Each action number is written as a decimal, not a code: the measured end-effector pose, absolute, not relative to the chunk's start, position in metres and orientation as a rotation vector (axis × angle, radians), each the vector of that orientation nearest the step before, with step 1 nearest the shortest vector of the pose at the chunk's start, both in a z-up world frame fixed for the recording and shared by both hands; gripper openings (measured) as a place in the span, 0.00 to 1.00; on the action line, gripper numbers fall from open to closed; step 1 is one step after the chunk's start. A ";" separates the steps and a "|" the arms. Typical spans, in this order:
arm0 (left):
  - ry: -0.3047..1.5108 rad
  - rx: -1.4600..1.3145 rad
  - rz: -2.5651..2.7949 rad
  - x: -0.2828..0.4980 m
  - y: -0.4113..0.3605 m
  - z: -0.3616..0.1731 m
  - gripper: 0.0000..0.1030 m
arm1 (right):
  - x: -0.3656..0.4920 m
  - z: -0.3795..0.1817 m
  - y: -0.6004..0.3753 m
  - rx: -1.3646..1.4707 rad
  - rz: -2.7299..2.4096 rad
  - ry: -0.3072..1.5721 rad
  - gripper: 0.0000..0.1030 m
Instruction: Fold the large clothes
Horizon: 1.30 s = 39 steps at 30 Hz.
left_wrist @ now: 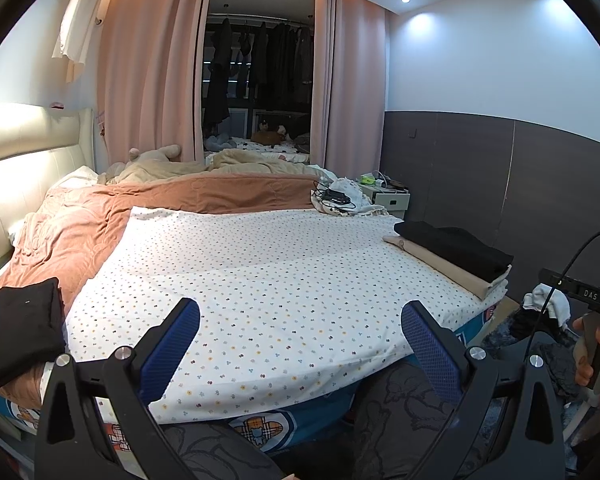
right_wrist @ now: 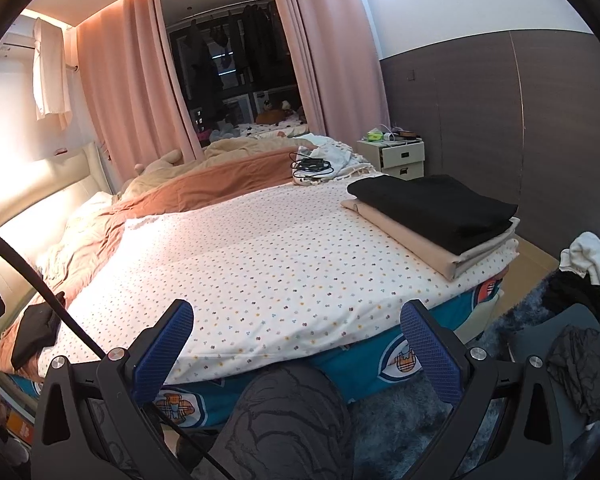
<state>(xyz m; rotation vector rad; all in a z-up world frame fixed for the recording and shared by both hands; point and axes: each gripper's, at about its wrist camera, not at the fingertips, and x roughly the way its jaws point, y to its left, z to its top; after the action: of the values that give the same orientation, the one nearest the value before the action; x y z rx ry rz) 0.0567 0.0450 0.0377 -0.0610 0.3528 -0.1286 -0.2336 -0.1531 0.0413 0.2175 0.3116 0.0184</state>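
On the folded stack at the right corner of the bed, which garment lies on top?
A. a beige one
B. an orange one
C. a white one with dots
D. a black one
D: in the right wrist view the black garment lies on top of the beige garment, which rests on the dotted sheet.

Bed w/ white dotted cotton sheet [left_wrist: 268,280]: 1 folded black garment [left_wrist: 22,328] at left edge on rumpled orange blanket [left_wrist: 100,224]; black-over-beige folded stack [right_wrist: 436,216] at right edge; cable bundle [right_wrist: 312,166] at far side.
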 end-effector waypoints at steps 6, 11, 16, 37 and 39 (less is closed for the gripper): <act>0.352 -0.059 -0.129 0.055 0.044 0.038 1.00 | -0.234 0.042 -0.154 0.217 0.019 0.311 1.00; 0.350 -0.057 -0.128 0.054 0.043 0.038 1.00 | -0.235 0.041 -0.153 0.219 0.016 0.311 1.00; 0.348 -0.058 -0.130 0.053 0.044 0.038 1.00 | -0.235 0.040 -0.153 0.221 0.011 0.314 1.00; 0.329 -0.083 -0.134 0.051 0.051 0.037 1.00 | -0.233 0.042 -0.148 0.211 0.013 0.321 1.00; 0.330 -0.081 -0.133 0.051 0.051 0.037 1.00 | -0.232 0.041 -0.148 0.213 0.013 0.324 1.00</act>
<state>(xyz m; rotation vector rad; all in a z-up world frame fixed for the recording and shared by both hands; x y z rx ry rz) 0.0508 0.0508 0.0374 -0.0812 0.3297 -0.1330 -0.2316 -0.1483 0.0411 0.2132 0.3241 0.0135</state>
